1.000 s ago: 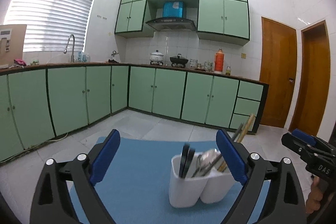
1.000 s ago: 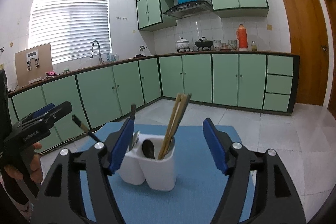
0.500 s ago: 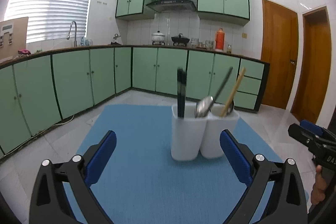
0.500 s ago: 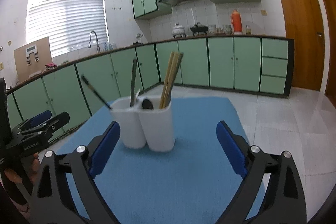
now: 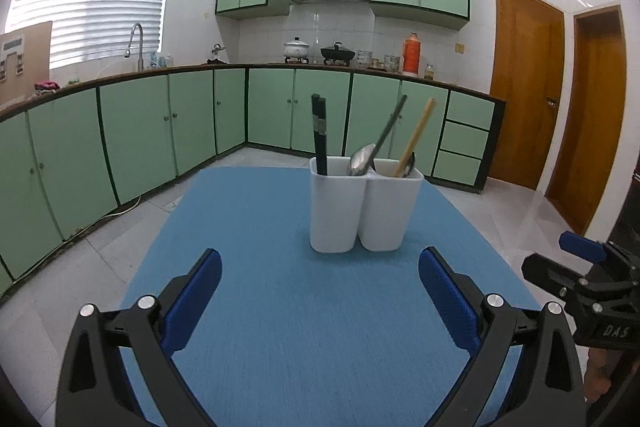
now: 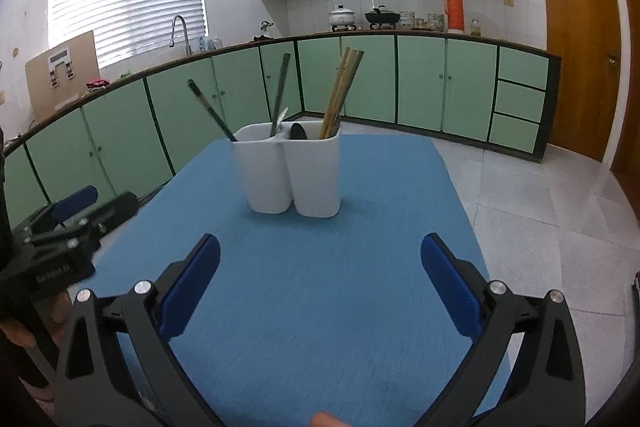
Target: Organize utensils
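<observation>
My left claw (image 5: 320,291) hangs with its blue pads spread wide, nothing between them, low over the blue mat (image 5: 248,227). Ahead of it, slightly right of its centre line, stands the white two-compartment holder (image 5: 362,211), upright on the mat and well clear of both pads. In the compartment nearer my left side a pair of black chopsticks (image 5: 319,135) rises almost straight up; a metal spoon (image 5: 374,147) leans across the divider, bowl low and handle tilted to the right; wooden chopsticks (image 5: 416,137) slant out of the other compartment (a second spoon bowl peeks beside them, mostly hidden).

My right claw (image 6: 320,287) is likewise gaping and empty above the same mat. From its view the holder sits ahead and a little left of centre, apart from the pads. Off to its far left, at the mat's edge, my left claw shows as a dark frame with a blue pad. Green cabinets (image 6: 420,83) line the wall beyond.
</observation>
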The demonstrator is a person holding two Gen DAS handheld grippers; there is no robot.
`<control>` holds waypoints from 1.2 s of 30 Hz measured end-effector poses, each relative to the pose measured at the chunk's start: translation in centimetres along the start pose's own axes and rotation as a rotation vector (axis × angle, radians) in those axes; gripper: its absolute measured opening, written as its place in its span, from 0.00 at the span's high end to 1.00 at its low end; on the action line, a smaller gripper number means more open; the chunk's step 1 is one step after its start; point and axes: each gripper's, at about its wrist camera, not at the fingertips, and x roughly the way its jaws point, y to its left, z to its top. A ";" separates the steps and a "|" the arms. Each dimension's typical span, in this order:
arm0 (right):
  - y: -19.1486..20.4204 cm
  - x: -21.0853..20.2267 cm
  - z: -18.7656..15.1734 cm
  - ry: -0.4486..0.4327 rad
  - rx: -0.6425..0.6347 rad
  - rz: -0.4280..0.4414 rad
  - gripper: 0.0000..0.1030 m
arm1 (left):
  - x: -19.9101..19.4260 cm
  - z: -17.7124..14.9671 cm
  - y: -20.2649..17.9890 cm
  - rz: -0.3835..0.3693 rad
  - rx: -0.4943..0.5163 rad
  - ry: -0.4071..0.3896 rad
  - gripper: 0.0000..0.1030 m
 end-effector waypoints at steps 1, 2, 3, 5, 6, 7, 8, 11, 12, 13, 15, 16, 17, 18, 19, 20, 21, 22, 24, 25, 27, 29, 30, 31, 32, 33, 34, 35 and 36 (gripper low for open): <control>0.1 -0.4 0.0 0.004 0.011 0.004 0.05 | -0.4 -0.1 -0.2 -0.002 0.002 -0.002 0.06; 0.1 -0.7 0.0 0.009 0.019 0.012 0.05 | -0.9 -0.3 -0.3 -0.003 0.005 -0.005 0.06; 0.2 -1.0 0.1 0.015 0.024 0.013 0.05 | -1.2 -0.4 -0.4 -0.002 0.007 -0.006 0.06; 0.3 -1.5 0.1 0.025 0.024 0.013 0.05 | -2.0 -0.7 -0.6 0.006 0.019 -0.004 0.06; 0.4 -1.7 0.0 0.029 0.022 0.012 0.05 | -2.2 -0.8 -0.7 0.007 0.023 -0.002 0.06; 0.5 -1.9 -0.1 0.030 0.019 0.012 0.05 | -2.5 -0.9 -0.8 0.008 0.025 0.001 0.06; 0.5 -2.1 -0.1 0.029 0.016 0.013 0.05 | -2.7 -1.0 -0.8 0.009 0.024 0.004 0.06; 0.8 -2.7 -0.2 0.016 0.004 0.009 0.05 | -3.3 -1.2 -0.6 0.005 0.016 0.003 0.06; 1.0 -3.0 -0.3 0.011 -0.001 0.009 0.05 | -3.4 -1.2 -0.7 0.005 0.017 0.002 0.06; 1.1 -3.1 -0.3 0.011 -0.005 0.008 0.05 | -3.6 -1.2 -0.8 0.007 0.018 0.000 0.06; 1.2 -3.2 -0.4 0.014 -0.013 0.005 0.05 | -3.8 -1.2 -1.0 0.006 0.020 0.004 0.06; 1.3 -3.3 -0.5 0.016 -0.019 0.004 0.05 | -3.9 -1.2 -1.0 0.004 0.020 0.006 0.06; 1.4 -3.3 -0.5 0.021 -0.022 0.002 0.05 | -4.0 -1.3 -1.0 0.003 0.020 0.007 0.06; 1.4 -3.2 -0.5 0.025 -0.023 0.001 0.05 | -4.0 -1.4 -1.0 0.005 0.023 0.012 0.06; 1.4 -3.2 -0.6 0.031 -0.023 -0.001 0.05 | -4.0 -1.5 -1.0 0.005 0.023 0.019 0.06; 1.4 -3.1 -0.5 0.037 -0.023 -0.003 0.05 | -4.0 -1.5 -0.9 0.007 0.018 0.027 0.06; 1.4 -3.1 -0.5 0.040 -0.020 -0.005 0.05 | -4.0 -1.6 -0.7 0.006 0.013 0.033 0.06; 1.4 -3.1 -0.4 0.040 -0.021 -0.006 0.05 | -4.0 -1.6 -0.6 0.005 0.009 0.037 0.06; 1.4 -3.0 0.0 0.042 -0.023 -0.012 0.05 | -4.0 -1.5 -0.5 0.008 0.003 0.039 0.06; 1.4 -2.9 0.0 0.044 -0.025 -0.016 0.05 | -4.0 -1.5 -0.4 0.010 0.001 0.041 0.06; 1.3 -2.7 0.2 0.046 -0.026 -0.019 0.05 | -3.9 -1.4 -0.4 0.009 -0.003 0.046 0.06; 1.3 -2.7 0.0 0.044 -0.026 -0.017 0.05 | -3.9 -1.3 -0.5 0.008 -0.008 0.049 0.06; 1.3 -2.8 0.1 0.041 -0.026 -0.017 0.05 | -4.0 -1.3 -0.4 0.008 -0.009 0.048 0.06; 1.2 -2.8 0.1 0.039 -0.026 -0.017 0.05 | -4.0 -1.3 -0.4 0.009 -0.007 0.047 0.06; 1.2 -2.8 0.1 0.037 -0.025 -0.019 0.05 | -4.0 -1.3 -0.3 0.009 -0.007 0.046 0.06; 1.2 -2.9 0.1 0.036 -0.025 -0.019 0.05 | -4.1 -1.2 -0.4 0.009 -0.008 0.045 0.06; 1.1 -2.9 0.1 0.036 -0.026 -0.020 0.05 | -4.1 -1.2 -0.4 0.009 -0.009 0.045 0.06; 1.1 -2.9 0.1 0.036 -0.026 -0.021 0.05 | -4.1 -1.2 -0.4 0.009 -0.011 0.045 0.06; 1.0 -2.8 0.0 0.036 -0.027 -0.022 0.05 | -4.1 -1.2 -0.4 0.009 -0.012 0.045 0.06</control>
